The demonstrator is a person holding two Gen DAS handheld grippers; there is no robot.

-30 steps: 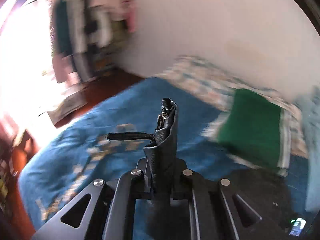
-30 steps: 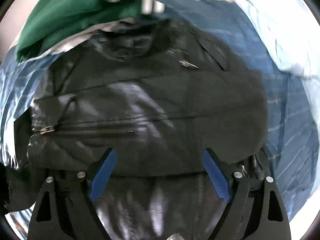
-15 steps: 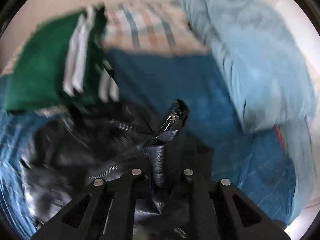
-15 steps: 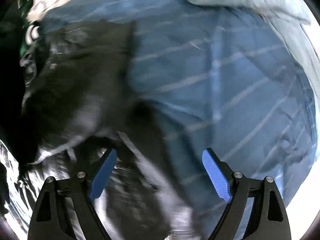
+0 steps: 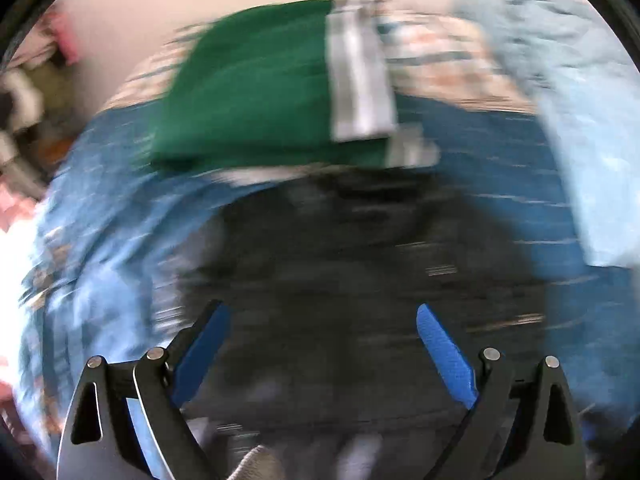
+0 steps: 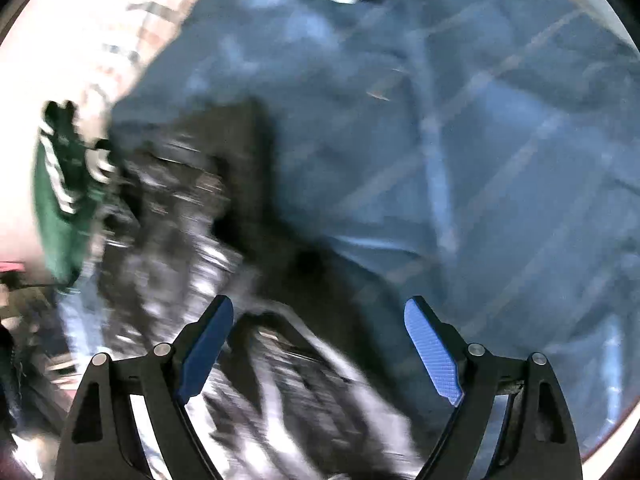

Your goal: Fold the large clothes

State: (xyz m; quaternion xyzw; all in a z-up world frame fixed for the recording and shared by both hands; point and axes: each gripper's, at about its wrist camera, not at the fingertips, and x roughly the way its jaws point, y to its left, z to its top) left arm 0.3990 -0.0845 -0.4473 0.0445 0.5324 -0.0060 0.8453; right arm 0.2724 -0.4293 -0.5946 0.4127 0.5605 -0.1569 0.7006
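The bed (image 5: 500, 152), spread with a blue patterned cover, fills both views. A pale blue quilt (image 5: 576, 120) is heaped along its far right side, and a checked cloth (image 5: 440, 52) lies at its head. On the cover lies the black jacket (image 5: 352, 264), the garment being folded; motion blur hides its seams and edges in both views. In the left wrist view it looks like a compact dark mass in the middle of the bed, its far edge next to a folded green garment (image 5: 248, 96) with pale stripes. In the right wrist view the jacket (image 6: 192, 216) occupies the lower left, with bare cover to its right.

The left tongs (image 5: 322, 344) are spread wide with nothing between them, hanging over the jacket's near part. The right tongs (image 6: 318, 340) are likewise apart and empty, above the jacket's right-hand edge where it meets the cover.

Judging by the gathered outline, at least 1 fold seems to be made, and the green piece looks finished. Whether the jacket needs another fold or only smoothing cannot be told through the blur; neither tool grips it now.
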